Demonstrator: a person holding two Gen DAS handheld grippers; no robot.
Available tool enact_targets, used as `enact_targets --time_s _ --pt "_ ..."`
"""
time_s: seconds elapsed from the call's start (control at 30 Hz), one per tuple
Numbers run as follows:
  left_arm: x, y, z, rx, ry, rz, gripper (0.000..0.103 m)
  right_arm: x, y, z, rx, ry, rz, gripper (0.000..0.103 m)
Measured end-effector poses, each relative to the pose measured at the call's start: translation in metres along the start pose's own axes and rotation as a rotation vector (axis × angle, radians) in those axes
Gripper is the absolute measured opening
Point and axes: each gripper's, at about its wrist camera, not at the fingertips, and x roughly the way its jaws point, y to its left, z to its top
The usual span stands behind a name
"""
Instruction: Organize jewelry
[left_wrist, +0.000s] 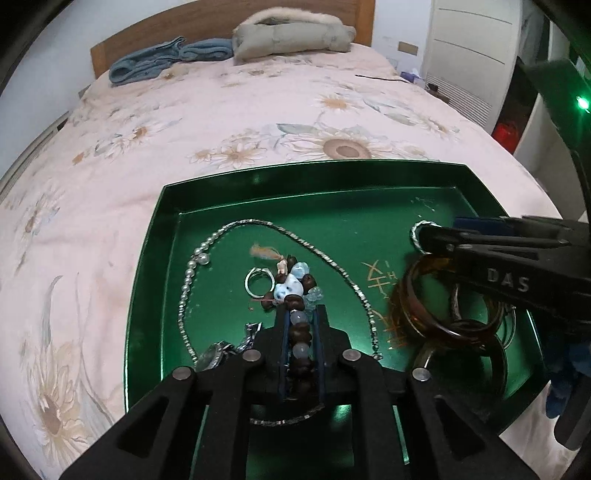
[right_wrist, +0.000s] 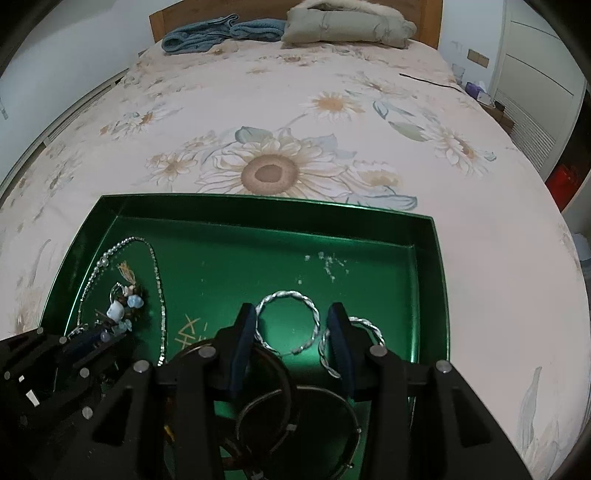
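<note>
**Jewelry tray on bed: left gripper on beads, right gripper unclenched**

Where the green tray (left_wrist: 155, 236) rests on the flowered bedspread (left_wrist: 229, 110), both tools point down into it. Left gripper (left_wrist: 302, 314) is clenched on a bead bracelet (left_wrist: 299, 332), whose blue and brown beads run between its fingers. Right gripper (right_wrist: 291, 314) stands released, one twisted silver hoop (right_wrist: 288, 295) lying between its fingers, a second hoop (right_wrist: 369, 326) just beside. A pearl necklace (left_wrist: 192, 273) and small ring (left_wrist: 256, 282) lie near the bracelet.

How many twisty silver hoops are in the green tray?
2. One twisted silver hoop lies between the right claw's fingers; the second twisted hoop lies just right of them. More could hide underneath.
</note>
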Motion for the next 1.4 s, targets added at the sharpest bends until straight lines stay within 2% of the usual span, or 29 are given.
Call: enact_targets --time_s 0.07,0.1,0.17,0.37,0.57,0.7,0.83,0.97,1.17,1.4 --pt "-0.004 0.003 0.000 -0.004 -0.005 0.002 0.018 -0.002 -0.004 0.001 0.020 0.003 0.008 0.039" --pt "-0.008 0.004 0.000 -0.006 -0.010 0.002 0.023 -0.006 -0.007 0.000 0.037 -0.007 0.014 0.040" --pt "-0.022 0.007 0.000 -0.012 -0.029 0.004 0.040 -0.016 -0.010 -0.001 0.058 -0.030 0.025 0.040" --pt "-0.097 0.017 -0.011 -0.050 -0.137 0.020 0.055 -0.088 -0.014 -0.020 0.064 -0.146 0.011 0.045" --pt "-0.175 0.017 -0.053 -0.116 -0.233 -0.014 0.062 -0.173 0.004 -0.070 -0.017 -0.245 -0.005 0.052" --pt "-0.235 0.009 -0.093 -0.125 -0.336 0.031 0.066 -0.222 0.016 -0.111 -0.064 -0.288 -0.003 0.055" --pt "-0.284 -0.001 -0.131 -0.091 -0.378 0.059 0.068 -0.268 0.023 -0.159 -0.074 -0.324 0.022 0.059" --pt "-0.325 -0.012 -0.166 -0.064 -0.406 0.106 0.082 -0.303 0.030 -0.204 -0.101 -0.342 0.002 0.062" --pt "-0.367 -0.024 -0.210 -0.033 -0.437 0.135 0.086 -0.343 0.042 -0.266 -0.119 -0.373 -0.022 0.063" --pt "-0.401 -0.033 -0.254 -0.035 -0.472 0.170 0.089 -0.377 0.055 -0.318 -0.132 -0.413 -0.041 0.064"
